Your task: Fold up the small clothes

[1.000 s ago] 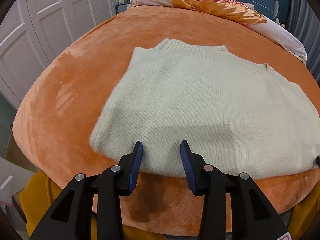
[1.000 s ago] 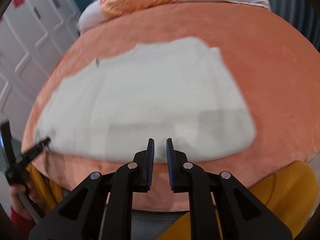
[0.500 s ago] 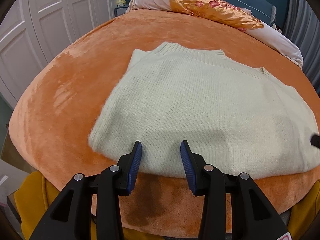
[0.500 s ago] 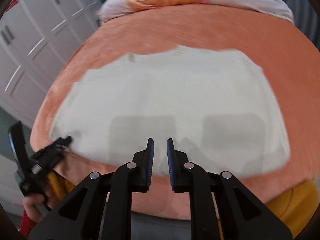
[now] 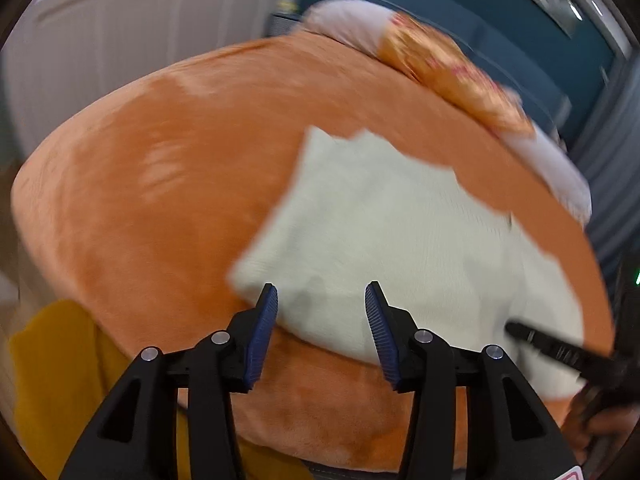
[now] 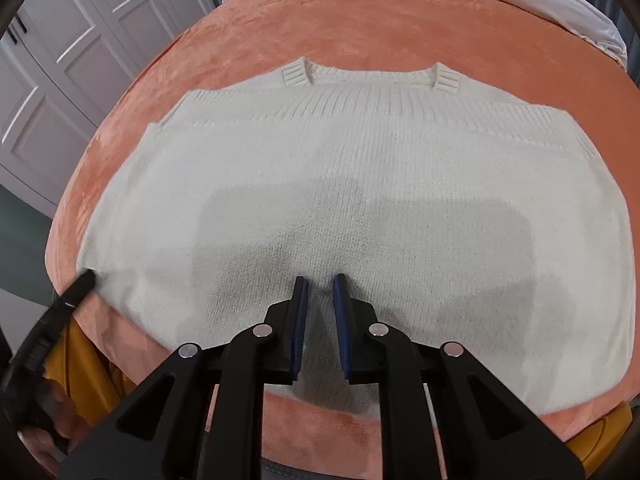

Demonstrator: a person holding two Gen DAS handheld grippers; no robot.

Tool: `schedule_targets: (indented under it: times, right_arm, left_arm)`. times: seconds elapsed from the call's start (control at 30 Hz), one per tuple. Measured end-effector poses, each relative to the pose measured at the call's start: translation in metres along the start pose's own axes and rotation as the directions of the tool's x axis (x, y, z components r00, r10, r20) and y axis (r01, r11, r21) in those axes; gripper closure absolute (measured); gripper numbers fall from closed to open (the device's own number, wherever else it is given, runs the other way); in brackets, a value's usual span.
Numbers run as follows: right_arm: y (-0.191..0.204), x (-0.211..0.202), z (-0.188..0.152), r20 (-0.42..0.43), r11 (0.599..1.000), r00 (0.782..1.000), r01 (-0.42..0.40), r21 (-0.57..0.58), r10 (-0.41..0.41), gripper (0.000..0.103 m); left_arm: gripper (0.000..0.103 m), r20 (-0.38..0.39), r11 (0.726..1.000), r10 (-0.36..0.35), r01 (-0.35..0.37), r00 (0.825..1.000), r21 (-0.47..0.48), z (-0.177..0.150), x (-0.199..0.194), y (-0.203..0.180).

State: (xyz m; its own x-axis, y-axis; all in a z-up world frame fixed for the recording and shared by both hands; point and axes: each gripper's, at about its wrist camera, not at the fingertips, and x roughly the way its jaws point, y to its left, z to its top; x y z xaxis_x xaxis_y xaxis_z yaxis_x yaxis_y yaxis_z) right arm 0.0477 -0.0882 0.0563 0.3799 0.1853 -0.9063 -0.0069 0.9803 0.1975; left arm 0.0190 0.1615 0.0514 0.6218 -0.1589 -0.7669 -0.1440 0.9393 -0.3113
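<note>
so the sweater [image 6: 352, 184] is a cream knit one, and it lies flat on the orange blanket [image 6: 400, 20]. in the right wrist view it fills the middle of the frame, with its ribbed edge toward the top. in the left wrist view it sits right of the middle, all blurry.

it looks soft and floppy, and i think it is light. it will bend and sag when it is lifted, and it will not break. the fuzzy knit should not slip much. a good place to grab seems to be a near corner or the near edge, where the pads can pinch a fold. the middle is flat, so it is hard to pinch there.

the left gripper [image 5: 320, 308] is apart, and its jaws have just been opening a bit more. nothing is between them; they hang over the near left corner of the sweater. the right gripper [image 6: 320, 304] has its jaws nearly together, with only a thin gap, and they do not seem to pinch the knit.

a second ago the left view was sharp and the sweater filled the middle. now it is blurry and tilted, and the sweater sits more to the right. the right view was blurry and off to the side, and now it is sharp and over the middle of the near edge. the other gripper pokes in at the lower right of the left view now.
</note>
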Motion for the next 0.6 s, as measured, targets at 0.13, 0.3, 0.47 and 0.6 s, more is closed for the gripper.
schedule_targets:
  times: [0.13, 0.3, 0.47, 0.6]
  right_arm:
    - [0.004, 0.006, 0.002, -0.01, 1.0, 1.0, 0.018, -0.021, -0.019, 0.089]
    - [0.003, 0.009, 0.002, -0.01, 1.0, 1.0, 0.021, -0.023, -0.022, 0.089]
    - [0.002, 0.01, 0.001, -0.003, 1.0, 1.0, 0.015, -0.017, -0.015, 0.089]
    - [0.003, 0.011, 0.0, 0.007, 1.0, 1.0, 0.014, -0.013, -0.014, 0.089]
  left_arm:
    - [0.056, -0.038, 0.995, 0.023, -0.027, 0.999, -0.095, 0.009, 0.008, 0.025]
    - [0.045, -0.135, 0.969, -0.092, 0.058, 0.987, -0.238, 0.012, 0.041, 0.044]
    - [0.032, -0.148, 0.974, -0.103, 0.07, 0.984, -0.215, 0.021, 0.051, 0.03]
    - [0.032, -0.155, 0.969, -0.123, 0.085, 0.98, -0.232, 0.025, 0.056, 0.025]
